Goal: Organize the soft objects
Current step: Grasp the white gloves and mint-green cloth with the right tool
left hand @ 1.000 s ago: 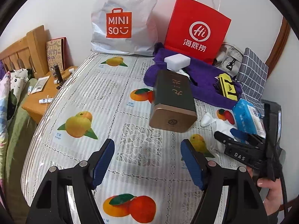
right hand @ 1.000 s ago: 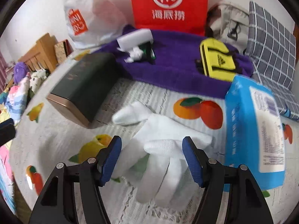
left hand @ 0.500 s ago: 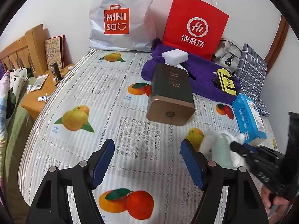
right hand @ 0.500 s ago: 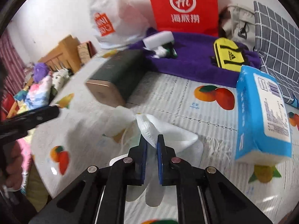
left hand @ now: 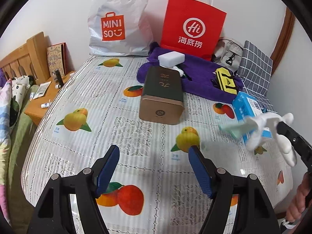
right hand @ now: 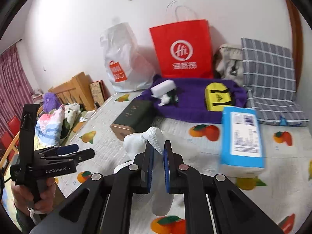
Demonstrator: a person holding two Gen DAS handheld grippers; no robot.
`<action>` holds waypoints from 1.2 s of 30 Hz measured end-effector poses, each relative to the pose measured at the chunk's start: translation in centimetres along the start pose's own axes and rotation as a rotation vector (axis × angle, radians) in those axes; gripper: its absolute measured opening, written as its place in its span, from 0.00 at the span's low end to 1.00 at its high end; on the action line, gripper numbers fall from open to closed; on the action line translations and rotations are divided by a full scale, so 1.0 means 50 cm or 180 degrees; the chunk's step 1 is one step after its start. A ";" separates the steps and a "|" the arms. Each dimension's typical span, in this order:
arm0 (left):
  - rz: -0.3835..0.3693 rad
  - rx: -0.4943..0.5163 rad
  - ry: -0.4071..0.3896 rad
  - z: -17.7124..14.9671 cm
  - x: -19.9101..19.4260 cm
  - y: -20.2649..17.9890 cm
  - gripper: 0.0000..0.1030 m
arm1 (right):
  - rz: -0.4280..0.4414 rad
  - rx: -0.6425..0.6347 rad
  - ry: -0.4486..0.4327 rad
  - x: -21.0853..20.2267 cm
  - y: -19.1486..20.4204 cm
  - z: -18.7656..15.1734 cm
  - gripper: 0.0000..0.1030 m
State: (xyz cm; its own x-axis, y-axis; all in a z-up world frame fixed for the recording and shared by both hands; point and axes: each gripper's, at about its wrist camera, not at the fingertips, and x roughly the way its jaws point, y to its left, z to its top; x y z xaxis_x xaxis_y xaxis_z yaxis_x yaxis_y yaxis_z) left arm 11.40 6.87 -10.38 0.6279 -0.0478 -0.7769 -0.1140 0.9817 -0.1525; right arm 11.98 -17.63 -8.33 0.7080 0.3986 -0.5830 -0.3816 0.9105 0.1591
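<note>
My right tongs (right hand: pixel 157 162) are pinched on a white glove (right hand: pixel 155 136), which hangs clear of the fruit-print tablecloth (right hand: pixel 204 156); its fingers dangle below the pads. Ahead to their right lies a blue tissue pack (right hand: pixel 241 136), blurred, perhaps still sealed. My left tongs (left hand: pixel 154 167) stand spread and empty, with the dark green tin (left hand: pixel 162 91) ahead of them.

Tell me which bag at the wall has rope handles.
The red paper bag: white rope handles stand above its rim. The white Miniso bag beside it is crumpled plastic with no handles showing.
</note>
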 end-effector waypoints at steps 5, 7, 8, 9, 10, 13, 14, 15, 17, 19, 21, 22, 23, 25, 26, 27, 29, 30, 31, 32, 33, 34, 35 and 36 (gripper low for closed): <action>-0.0039 0.0081 0.0056 -0.001 0.002 -0.030 0.69 | -0.0235 0.0117 0.0153 -0.041 -0.060 -0.035 0.10; -0.0050 0.0108 0.0089 -0.001 0.008 -0.045 0.69 | -0.0301 0.0109 0.0245 -0.053 -0.081 -0.056 0.10; -0.0059 0.0129 0.0100 -0.002 0.012 -0.052 0.69 | -0.0348 0.0104 0.0283 -0.056 -0.092 -0.067 0.10; -0.0062 0.0158 0.0122 -0.004 0.017 -0.060 0.69 | -0.0417 0.0124 0.0307 -0.058 -0.105 -0.080 0.10; -0.0060 0.0179 0.0141 -0.007 0.021 -0.067 0.69 | -0.0459 0.0156 0.0328 -0.055 -0.117 -0.088 0.10; -0.0055 0.0243 0.0210 -0.014 0.036 -0.090 0.69 | -0.0578 0.0303 0.0432 -0.037 -0.158 -0.115 0.10; -0.0055 0.0266 0.0223 -0.015 0.040 -0.097 0.69 | -0.0601 0.0381 0.0454 -0.027 -0.174 -0.124 0.12; -0.0054 0.0285 0.0231 -0.016 0.043 -0.101 0.69 | -0.0586 0.0432 0.0455 -0.022 -0.181 -0.129 0.14; -0.0037 0.0314 0.0248 -0.016 0.048 -0.112 0.69 | -0.0559 0.0521 0.0458 -0.007 -0.198 -0.138 0.15; -0.0024 0.0321 0.0263 -0.015 0.053 -0.117 0.69 | -0.0605 0.0502 0.0483 0.011 -0.205 -0.143 0.25; -0.0002 0.0325 0.0274 -0.014 0.058 -0.118 0.69 | -0.0661 0.0486 0.0482 0.028 -0.210 -0.146 0.48; 0.0006 0.0321 0.0280 -0.014 0.060 -0.118 0.69 | -0.0664 0.0490 0.0456 0.034 -0.211 -0.147 0.61; 0.0012 0.0310 0.0286 -0.013 0.063 -0.118 0.69 | -0.0634 0.0495 0.0437 0.036 -0.212 -0.147 0.66; 0.0001 0.0270 0.0275 -0.011 0.067 -0.117 0.69 | -0.0521 0.0510 0.0427 0.046 -0.211 -0.146 0.69; -0.0020 0.0270 0.0278 -0.010 0.069 -0.118 0.69 | -0.0489 0.0509 0.0444 0.052 -0.209 -0.145 0.76; -0.0032 0.0282 0.0295 -0.010 0.074 -0.120 0.69 | -0.0473 0.0484 0.0450 0.061 -0.206 -0.146 0.79; -0.0014 0.0295 0.0304 -0.009 0.080 -0.124 0.69 | -0.0488 0.0397 0.0465 0.077 -0.198 -0.148 0.80; -0.0013 0.0306 0.0312 -0.010 0.084 -0.127 0.69 | -0.0524 0.0332 0.0515 0.090 -0.194 -0.151 0.80; -0.0020 0.0314 0.0321 -0.011 0.087 -0.130 0.69 | -0.0562 0.0293 0.0559 0.100 -0.193 -0.154 0.80; -0.0026 0.0322 0.0330 -0.012 0.090 -0.133 0.69 | -0.0606 0.0251 0.0613 0.112 -0.191 -0.159 0.80; -0.0027 0.0331 0.0345 -0.013 0.094 -0.136 0.69 | -0.0651 0.0200 0.0648 0.121 -0.189 -0.164 0.80; -0.0026 0.0344 0.0362 -0.014 0.098 -0.139 0.69 | -0.0724 0.0118 0.0642 0.127 -0.185 -0.168 0.80; -0.0030 0.0357 0.0371 -0.016 0.102 -0.143 0.69 | -0.0798 0.0028 0.0613 0.130 -0.181 -0.171 0.80; -0.0037 0.0369 0.0380 -0.017 0.106 -0.146 0.69 | -0.0854 -0.0037 0.0603 0.131 -0.178 -0.174 0.79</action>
State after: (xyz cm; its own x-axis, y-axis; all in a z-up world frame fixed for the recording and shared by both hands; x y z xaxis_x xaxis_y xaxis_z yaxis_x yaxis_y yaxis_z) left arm 14.90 -0.71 -13.92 0.5319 -0.0740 -0.8435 -0.0133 0.9953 -0.0957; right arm 14.86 -24.05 -20.49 0.6615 0.1160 -0.7410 -0.2039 0.9786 -0.0289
